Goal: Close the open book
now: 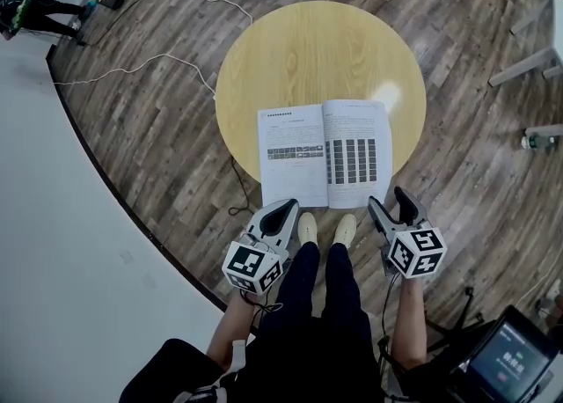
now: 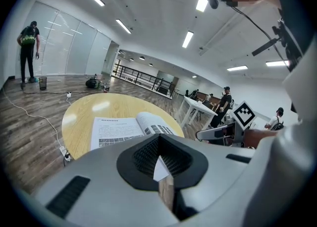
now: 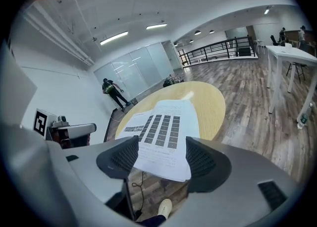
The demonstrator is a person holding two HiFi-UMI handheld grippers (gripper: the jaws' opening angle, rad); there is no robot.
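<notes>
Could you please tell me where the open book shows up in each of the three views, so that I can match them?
Head view: the open book lies at the picture's centre, on the near edge of the round wooden table, with its near corners overhanging.
Left gripper view: the book is left of centre, in the lower middle.
Right gripper view: the book is at the centre, slightly low.
Shared landmark: the round wooden table under the book, visible in all three views.
</notes>
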